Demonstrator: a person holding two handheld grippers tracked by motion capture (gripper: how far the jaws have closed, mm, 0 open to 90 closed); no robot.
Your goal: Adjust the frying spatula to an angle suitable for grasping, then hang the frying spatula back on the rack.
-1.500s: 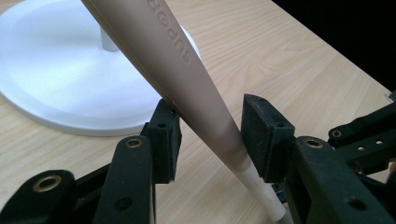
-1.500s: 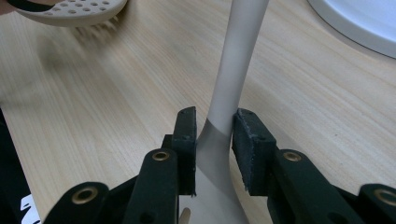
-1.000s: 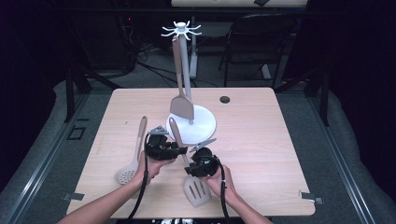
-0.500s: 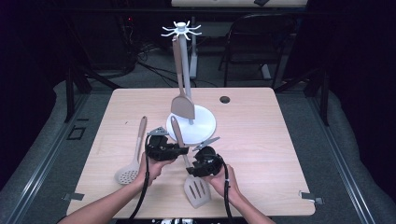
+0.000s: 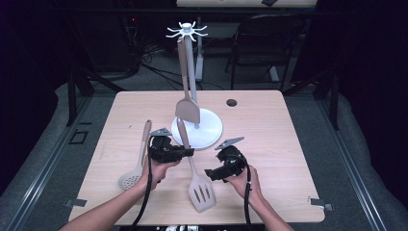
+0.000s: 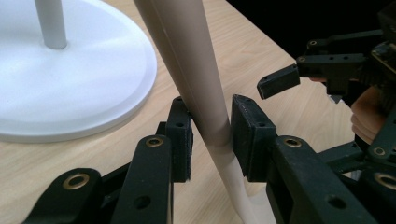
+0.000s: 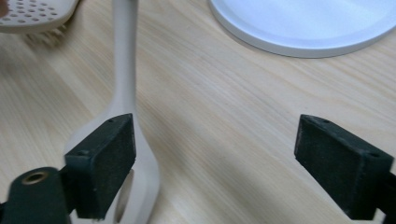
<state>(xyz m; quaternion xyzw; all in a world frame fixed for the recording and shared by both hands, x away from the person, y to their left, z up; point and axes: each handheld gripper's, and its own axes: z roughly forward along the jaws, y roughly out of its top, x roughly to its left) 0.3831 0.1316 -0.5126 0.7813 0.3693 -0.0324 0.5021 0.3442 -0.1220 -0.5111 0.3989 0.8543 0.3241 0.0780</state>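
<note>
- Left gripper (image 5: 188, 152) pinches the handle of the slotted spatula (image 5: 195, 168) between its pads; its jaws have just been closing on it, handle between them in the left gripper view (image 6: 208, 105).
- Spatula lies near the middle of the table, blade toward the near edge, handle tip rising toward the white stand base (image 5: 211, 130).
- Right gripper (image 5: 208, 174) sits just right of the spatula, jaws spread wide, nothing between the pads; they have just been opening. In the right gripper view the spatula neck (image 7: 125, 93) lies beside the left pad.
- Skimmer spoon (image 5: 137, 159) lies flat on the left part of the table, bowl near.
- Another spatula (image 5: 186, 94) hangs from the stand's hook top (image 5: 187, 32).
- Table (image 5: 288, 159): light wood top, small dark round cap (image 5: 232, 102) at far right.
- Room: dark, grey floor, black chair (image 5: 269, 43) and cables behind the table.
</note>
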